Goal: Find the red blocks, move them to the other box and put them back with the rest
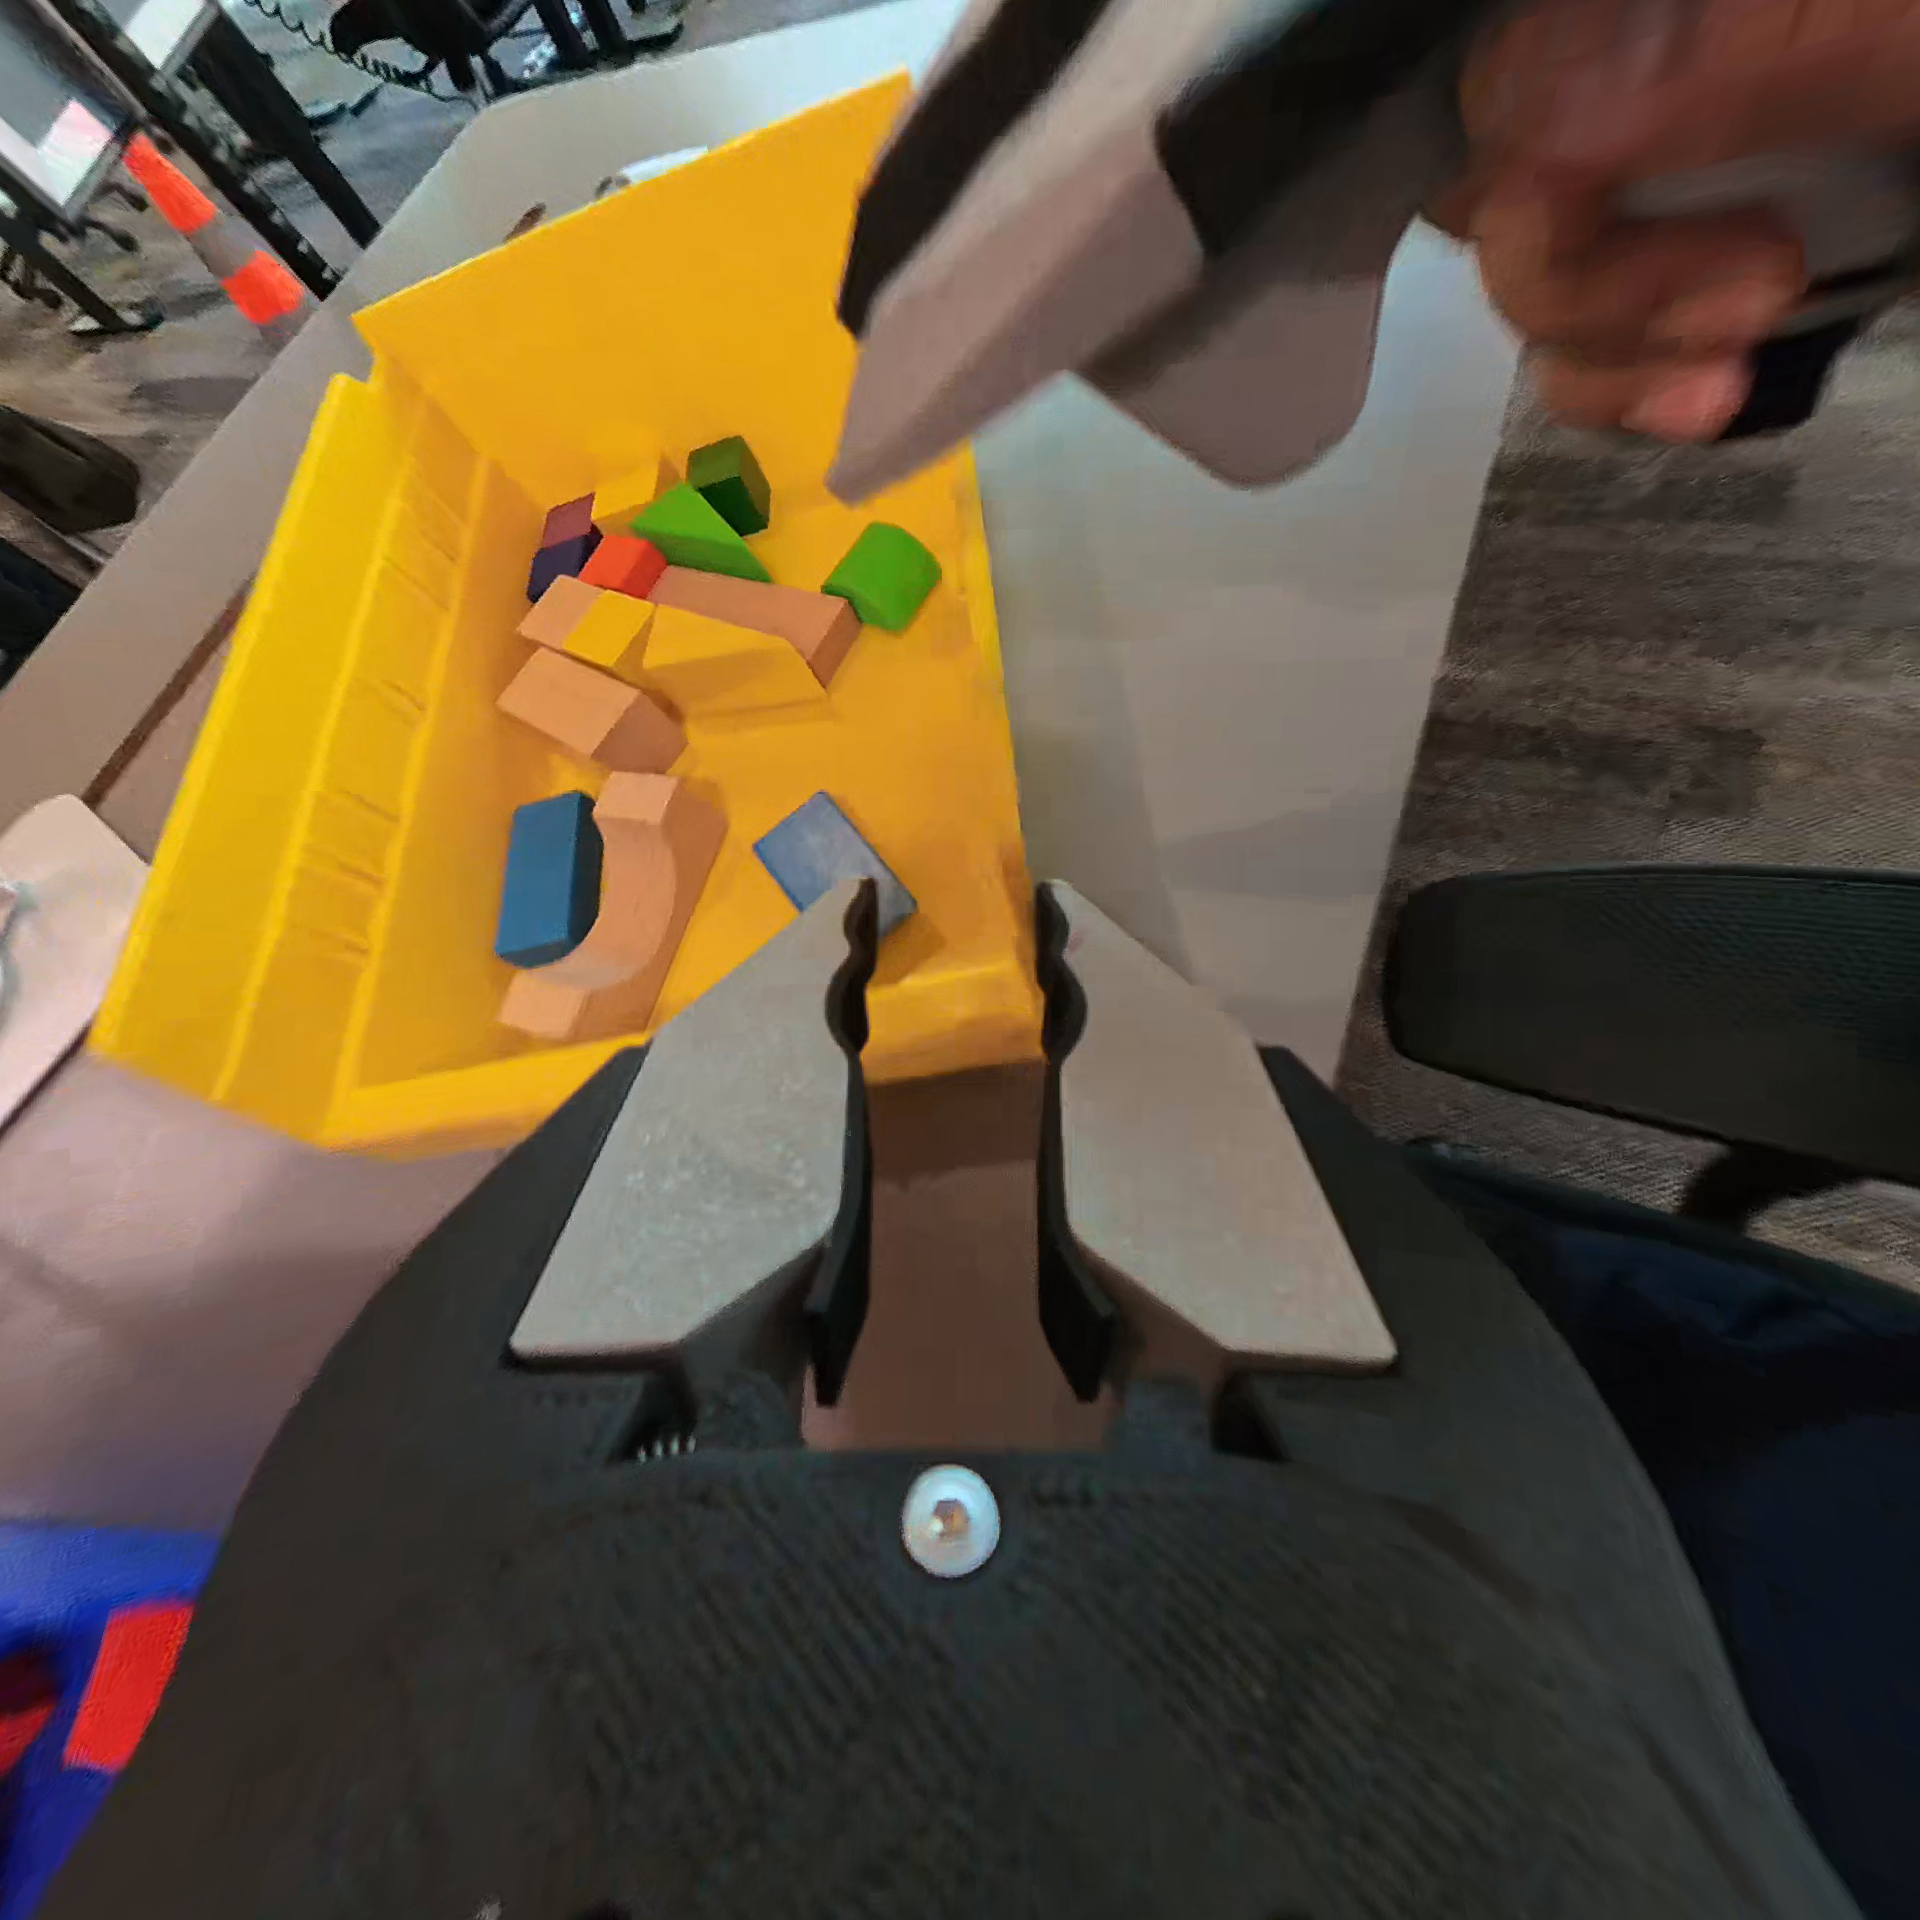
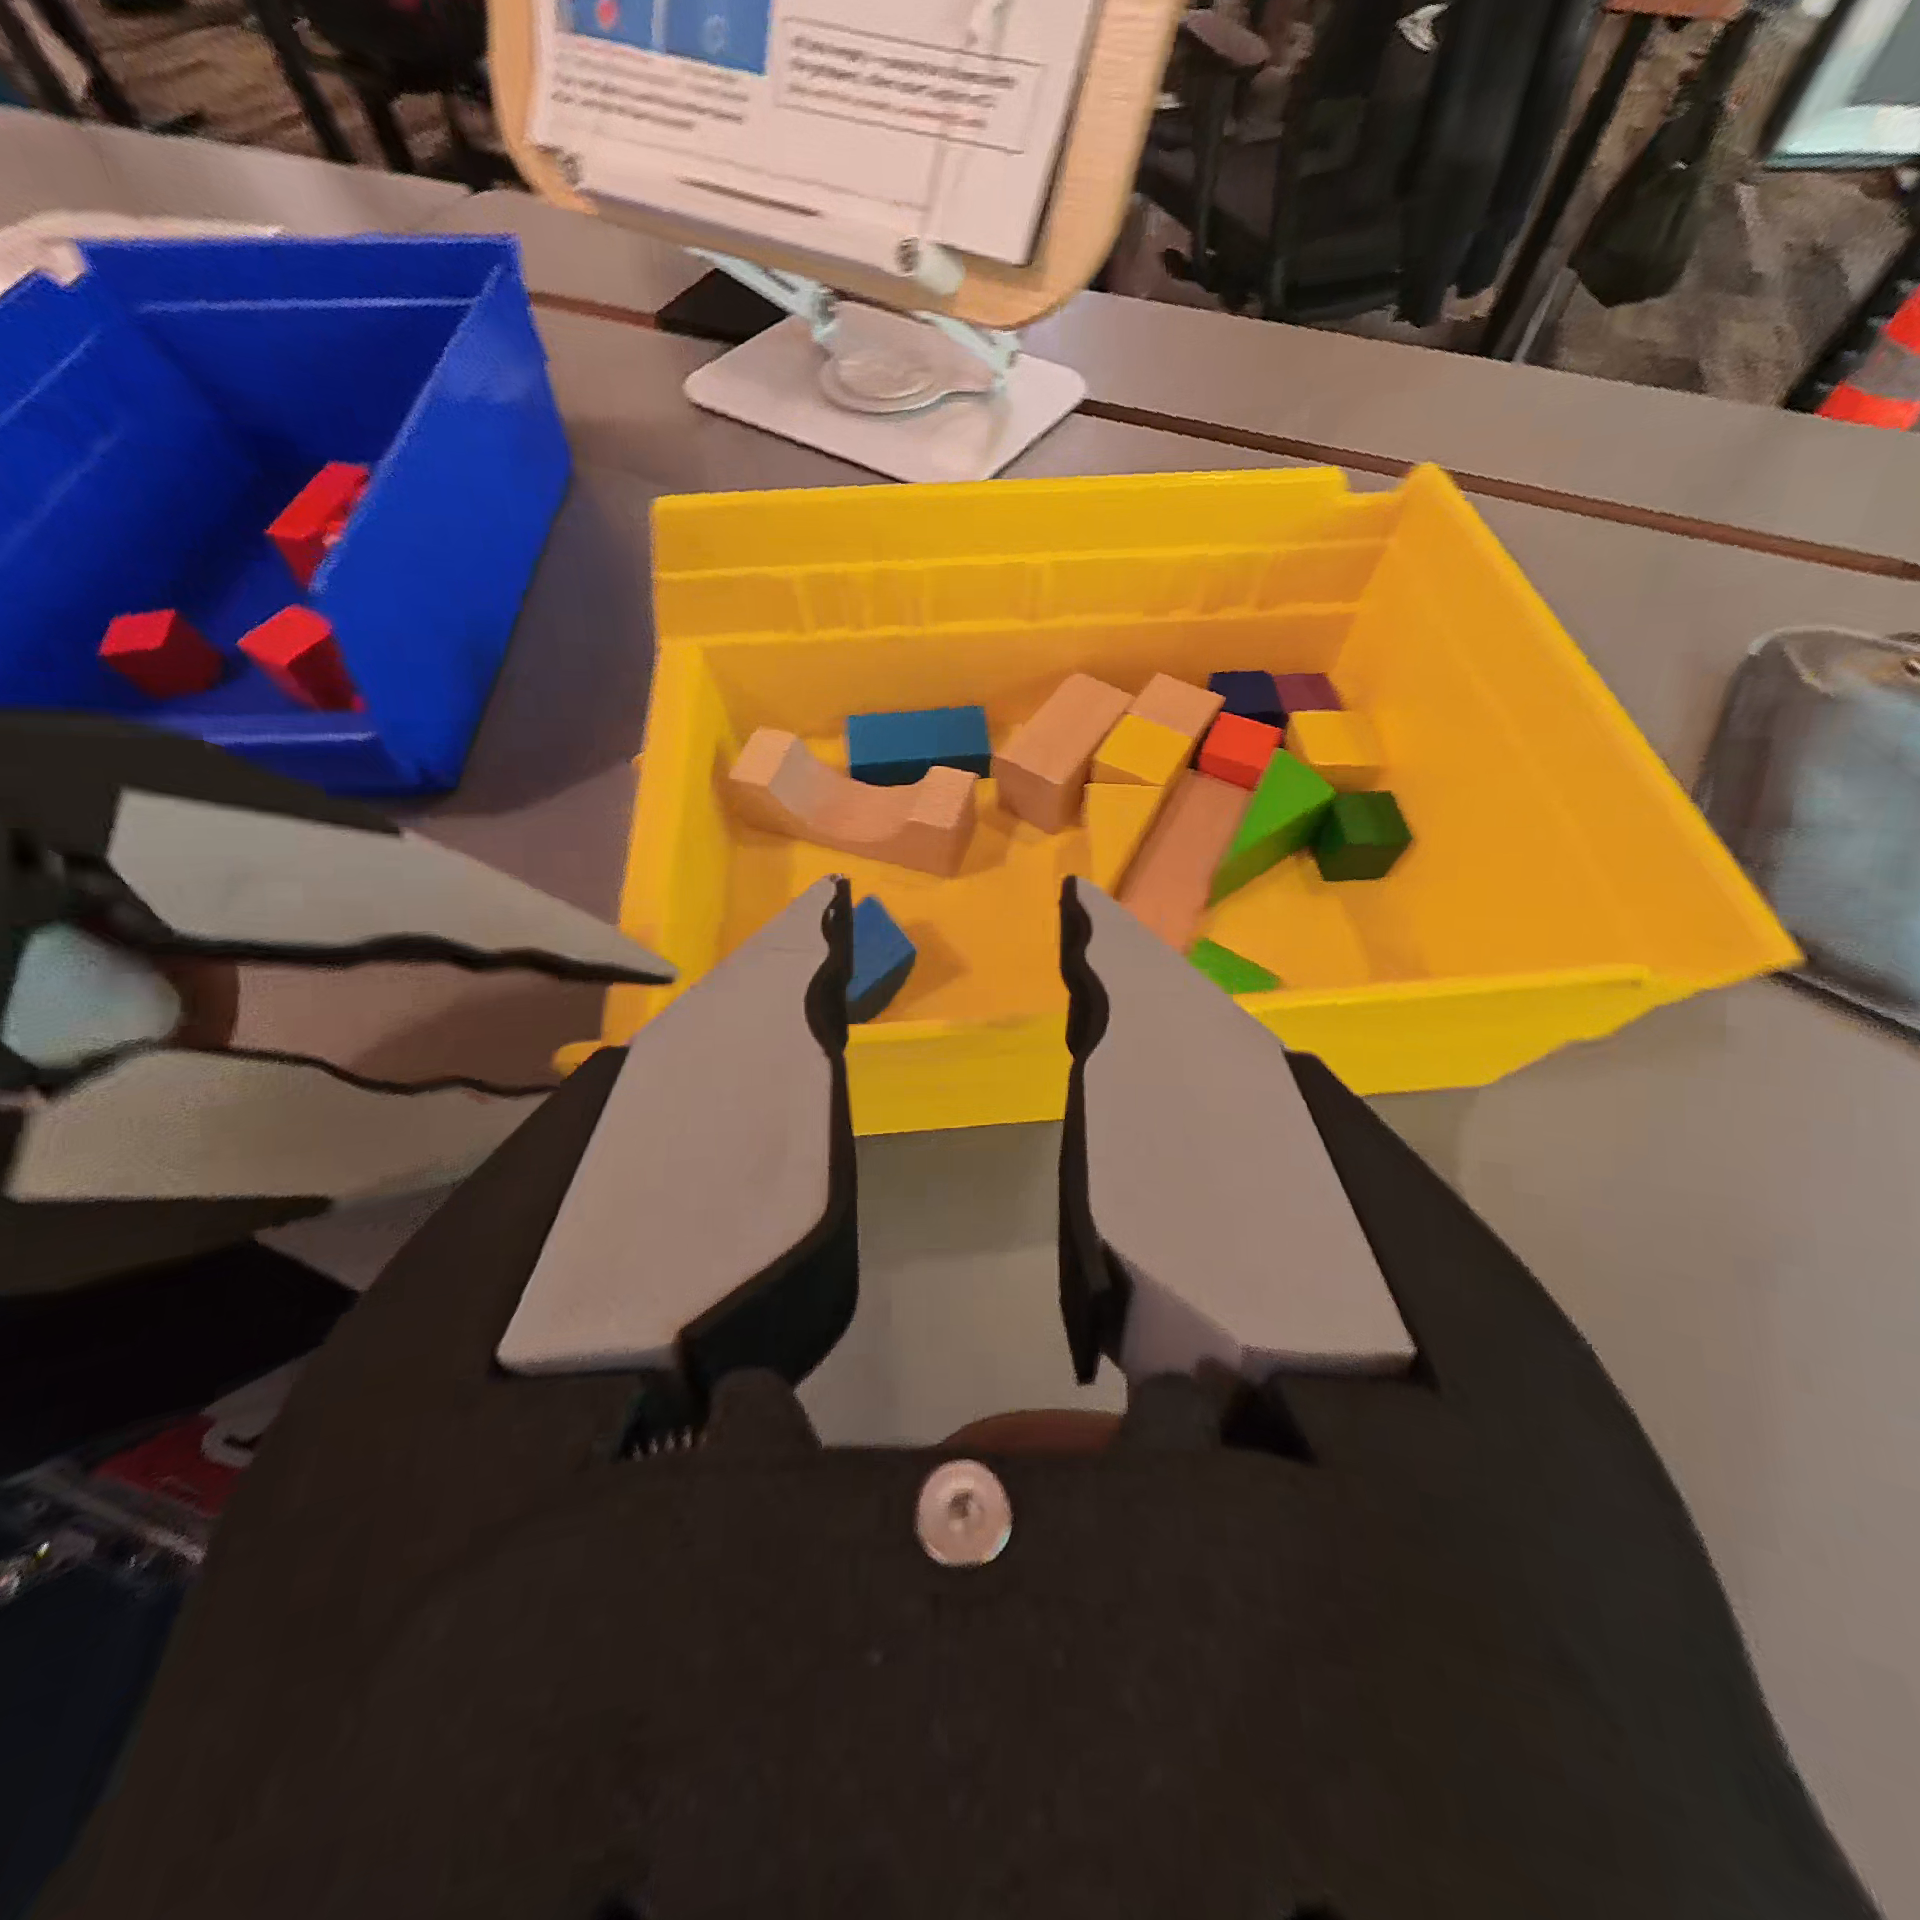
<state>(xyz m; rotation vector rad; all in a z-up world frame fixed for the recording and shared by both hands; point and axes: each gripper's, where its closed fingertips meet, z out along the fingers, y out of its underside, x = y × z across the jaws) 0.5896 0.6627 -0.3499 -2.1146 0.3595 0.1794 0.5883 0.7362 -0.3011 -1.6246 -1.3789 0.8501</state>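
Observation:
A yellow box (image 2: 1507, 727) holds several blocks: plain wood, yellow, green, blue, purple and one orange-red block (image 2: 1236, 750). A blue box (image 2: 457, 499) to its left holds three red blocks (image 2: 296, 655). My right gripper (image 2: 951, 904) is open and empty above the yellow box's near wall, beside a blue block (image 2: 878, 956). My left gripper (image 1: 951, 914) is open and empty over the near corner of the yellow box (image 1: 312, 727). It also shows at the left of the right wrist view (image 2: 613, 1029). In the left wrist view the right gripper (image 1: 862, 478) hangs blurred over the box, near the orange-red block (image 1: 621, 564).
A stand with a printed sheet (image 2: 831, 125) is behind the yellow box. A grey object (image 2: 1829, 790) lies right of it. A black chair (image 1: 1662, 1018) stands past the table edge. A corner of the blue box (image 1: 62, 1558) shows at lower left.

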